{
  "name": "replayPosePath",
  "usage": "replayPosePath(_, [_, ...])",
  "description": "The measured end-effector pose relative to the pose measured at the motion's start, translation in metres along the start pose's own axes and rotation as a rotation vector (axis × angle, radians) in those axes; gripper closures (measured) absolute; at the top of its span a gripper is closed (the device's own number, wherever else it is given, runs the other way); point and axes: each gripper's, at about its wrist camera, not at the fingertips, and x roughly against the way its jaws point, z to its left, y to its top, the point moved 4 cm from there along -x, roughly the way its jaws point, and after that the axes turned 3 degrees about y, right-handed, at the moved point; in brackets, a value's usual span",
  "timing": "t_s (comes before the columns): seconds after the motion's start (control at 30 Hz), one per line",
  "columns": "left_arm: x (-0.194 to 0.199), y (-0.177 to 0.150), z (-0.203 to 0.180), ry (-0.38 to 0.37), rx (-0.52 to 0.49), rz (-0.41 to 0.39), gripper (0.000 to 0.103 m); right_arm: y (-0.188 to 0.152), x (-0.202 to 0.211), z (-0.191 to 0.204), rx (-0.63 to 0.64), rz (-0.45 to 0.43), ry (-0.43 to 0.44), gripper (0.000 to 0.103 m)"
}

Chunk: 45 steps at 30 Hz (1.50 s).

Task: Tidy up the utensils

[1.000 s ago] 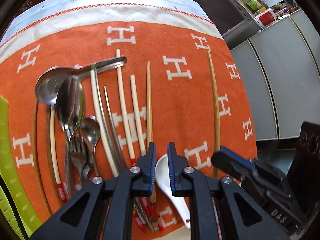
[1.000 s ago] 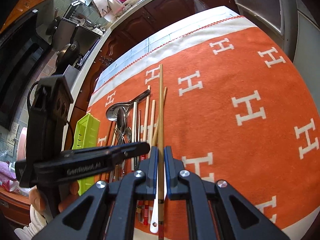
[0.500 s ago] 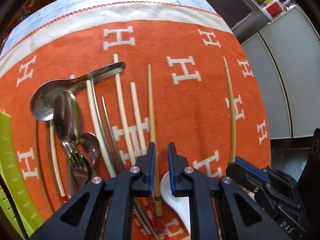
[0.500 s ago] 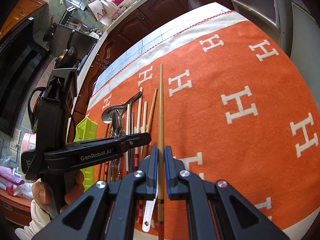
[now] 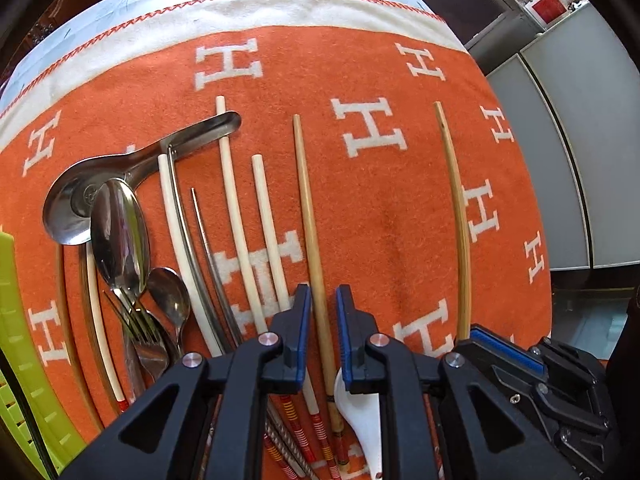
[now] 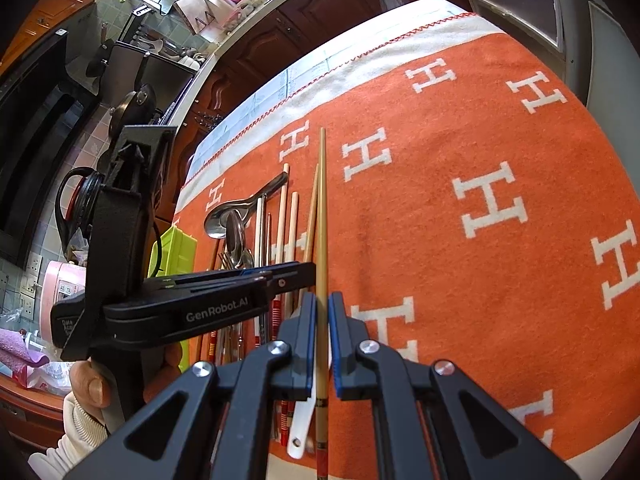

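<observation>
My right gripper [image 6: 323, 312] is shut on a bamboo chopstick [image 6: 322, 216], held just above the orange cloth; it also shows in the left wrist view [image 5: 454, 208]. My left gripper [image 5: 322, 308] hovers with its jaws a little apart around a second bamboo chopstick [image 5: 310, 216] that lies on the cloth; the pads do not touch it. Left of it lie white chopsticks [image 5: 236, 204], metal chopsticks [image 5: 208, 256], a big steel ladle spoon [image 5: 132, 168], smaller spoons [image 5: 120, 232] and a fork [image 5: 148, 344]. A white ceramic spoon [image 5: 360, 412] lies under my left gripper.
An orange cloth with white H marks [image 6: 500, 208] covers the table. A lime-green utensil tray [image 5: 16, 340] stands at the left edge, also seen in the right wrist view [image 6: 176, 248]. Grey cabinets [image 5: 580, 140] lie beyond the table's right edge.
My left gripper has shifted right over the second bamboo chopstick, which now lies between its jaws. My right gripper still holds its chopstick, moved slightly right and away.
</observation>
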Motion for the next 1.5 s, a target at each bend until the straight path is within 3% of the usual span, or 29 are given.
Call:
replayPosePath(0.17, [0.002, -0.004, -0.001, 0.026, -0.023, -0.029, 0.097, -0.001, -0.001, 0.0, -0.001, 0.003, 0.003, 0.097])
replayPosePath(0.33, [0.012, -0.012, 0.004, -0.004, -0.026, -0.063, 0.098, -0.002, 0.001, 0.002, -0.002, 0.006, 0.014, 0.097])
replayPosePath(0.53, [0.055, -0.027, 0.02, -0.047, -0.016, -0.123, 0.098, -0.005, 0.008, 0.012, 0.01, -0.001, 0.034, 0.097])
replayPosePath(0.73, [0.102, -0.059, 0.037, -0.114, 0.013, -0.181, 0.099, -0.014, 0.012, 0.036, 0.051, 0.003, 0.066, 0.097])
replayPosePath(0.93, [0.153, -0.096, 0.06, -0.124, 0.041, -0.278, 0.099, -0.025, 0.013, 0.07, 0.133, 0.028, 0.085, 0.097])
replayPosePath(1.13, [0.21, -0.135, 0.093, -0.07, 0.092, -0.371, 0.099, -0.042, -0.002, 0.122, 0.263, 0.085, 0.095, 0.097])
replayPosePath(1.3, [0.254, -0.174, 0.126, 0.017, 0.159, -0.426, 0.099, -0.06, -0.024, 0.171, 0.375, 0.153, 0.128, 0.097])
replayPosePath(1.5, [0.285, -0.211, 0.165, 0.127, 0.234, -0.446, 0.099, -0.079, -0.046, 0.232, 0.47, 0.2, 0.228, 0.097])
